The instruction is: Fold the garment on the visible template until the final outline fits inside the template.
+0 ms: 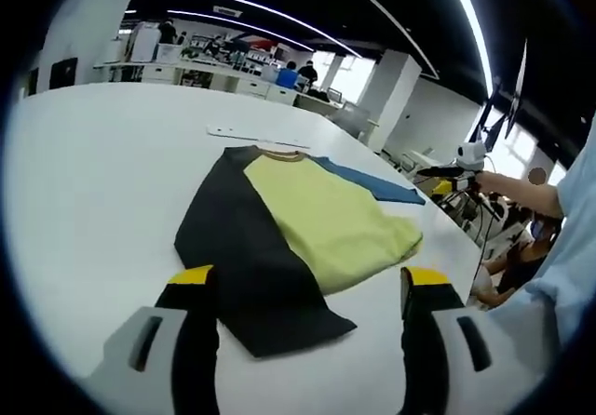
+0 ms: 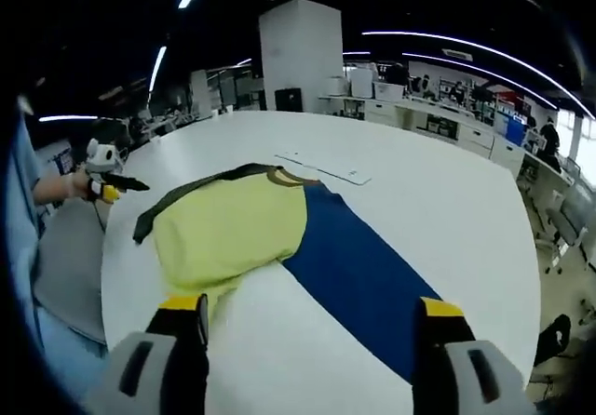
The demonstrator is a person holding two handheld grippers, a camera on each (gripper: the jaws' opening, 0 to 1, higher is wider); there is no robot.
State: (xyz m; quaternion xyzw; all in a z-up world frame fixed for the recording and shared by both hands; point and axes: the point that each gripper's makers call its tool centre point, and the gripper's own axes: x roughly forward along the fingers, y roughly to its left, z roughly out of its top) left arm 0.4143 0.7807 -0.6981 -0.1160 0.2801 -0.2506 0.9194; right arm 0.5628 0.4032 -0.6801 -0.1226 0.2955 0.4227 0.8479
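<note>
White table (image 1: 84, 182): garment (image 1: 307, 220) spread flat, both grippers apart, empty.

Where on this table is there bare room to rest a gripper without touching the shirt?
The white table is bare beside the black sleeve. It is also bare beside the blue sleeve, toward the far edge, and beyond the collar past the flat white strip. It is crowded near the person's side, where the yellow body reaches the table edge.
</note>
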